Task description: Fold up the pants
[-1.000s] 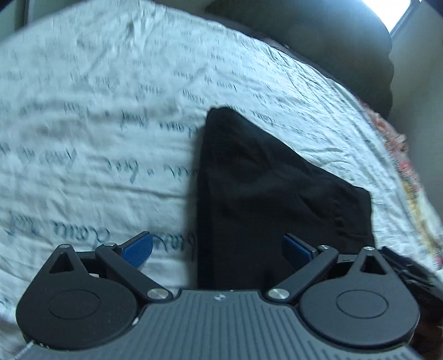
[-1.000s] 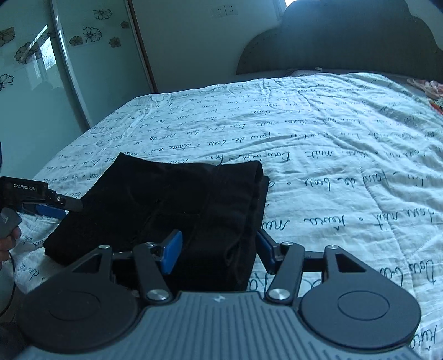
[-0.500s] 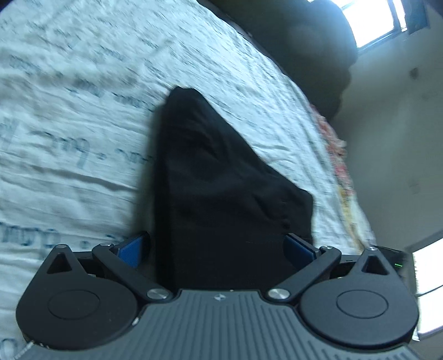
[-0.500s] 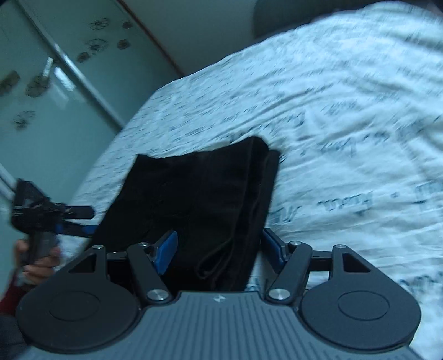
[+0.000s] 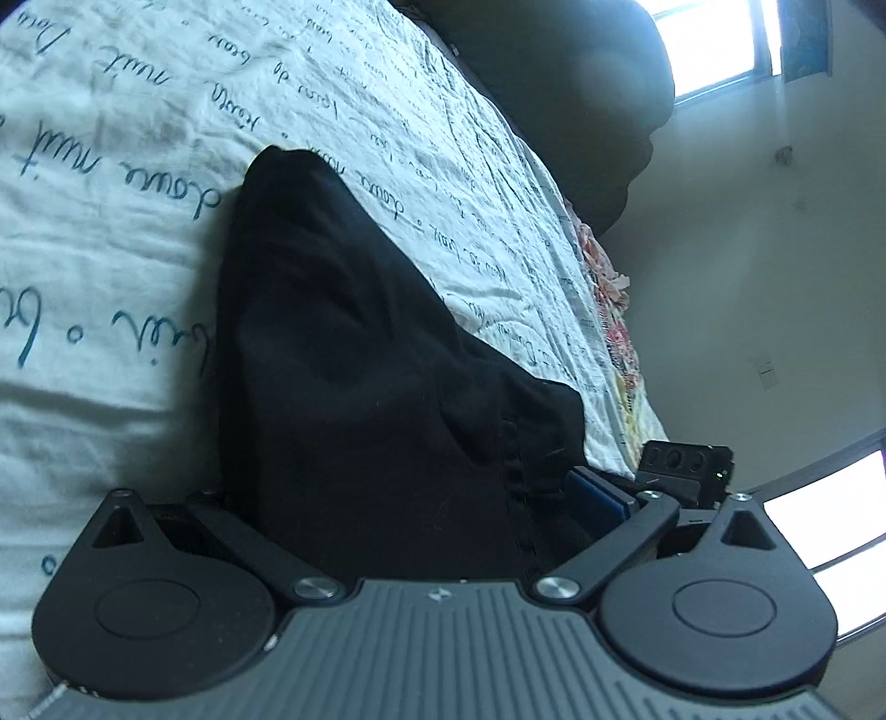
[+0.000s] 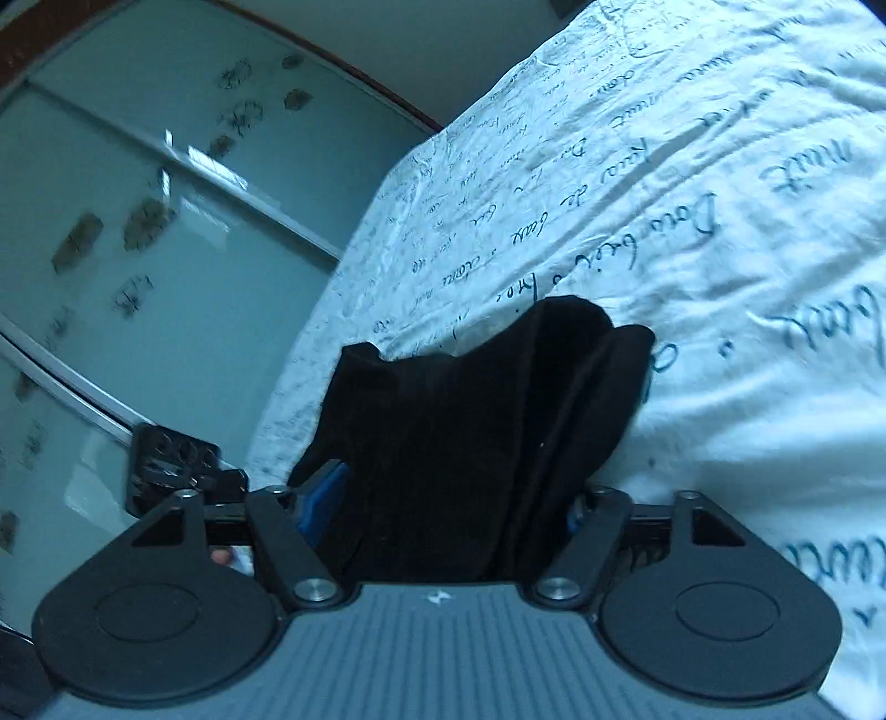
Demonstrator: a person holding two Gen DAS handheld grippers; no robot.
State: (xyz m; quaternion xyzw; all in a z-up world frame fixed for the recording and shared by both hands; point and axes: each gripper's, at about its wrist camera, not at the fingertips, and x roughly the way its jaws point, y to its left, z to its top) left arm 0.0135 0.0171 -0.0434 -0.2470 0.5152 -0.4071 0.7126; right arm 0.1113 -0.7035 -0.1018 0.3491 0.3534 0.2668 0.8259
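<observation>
I see the black pants (image 5: 354, 387) folded into a thick dark bundle on a white bedsheet (image 5: 111, 194) printed with blue handwriting. My left gripper (image 5: 398, 498) has its jaws spread wide, the near edge of the bundle lying between them; I cannot tell whether they pinch it. My right gripper (image 6: 448, 498) is likewise spread around the bundle's layered end. The left view alone shows a dark headboard (image 5: 581, 99) and bright window (image 5: 714, 39) far right. The right view alone shows a frosted sliding door (image 6: 138, 232) with flower decals, left.
</observation>
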